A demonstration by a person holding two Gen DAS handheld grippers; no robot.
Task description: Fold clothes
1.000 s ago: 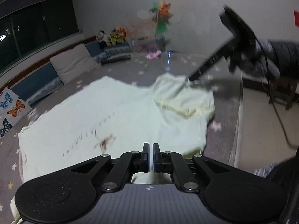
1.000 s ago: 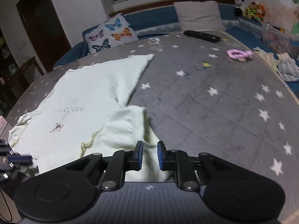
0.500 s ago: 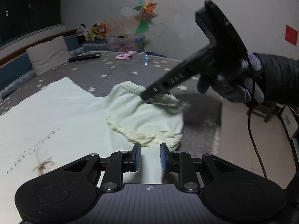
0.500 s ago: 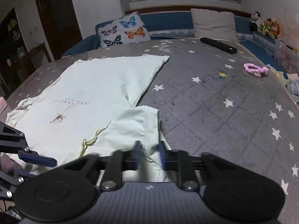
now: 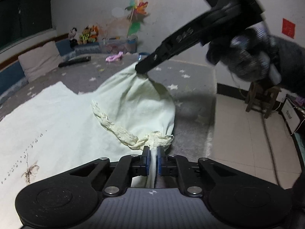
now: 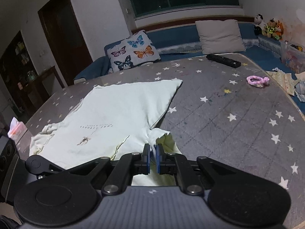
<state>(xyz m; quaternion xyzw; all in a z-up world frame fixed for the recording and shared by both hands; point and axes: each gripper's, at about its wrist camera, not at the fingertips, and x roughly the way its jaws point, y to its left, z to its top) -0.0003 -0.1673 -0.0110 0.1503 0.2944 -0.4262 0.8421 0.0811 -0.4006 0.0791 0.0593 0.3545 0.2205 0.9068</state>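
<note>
Your left gripper (image 5: pixel 153 155) has just closed its jaws on the lace cuff of the pale shirt (image 5: pixel 57 118); your right gripper (image 6: pixel 152 157) is clamped on the sleeve's other corner, raised off the starry bedspread (image 6: pixel 228 99). The shirt's body spreads flat from 10 to 12 o'clock of the right gripper, its length running toward the butterfly pillow (image 6: pixel 133 52). Both hands are equally near, so the sleeve should probably carry over toward 10 o'clock.
</note>
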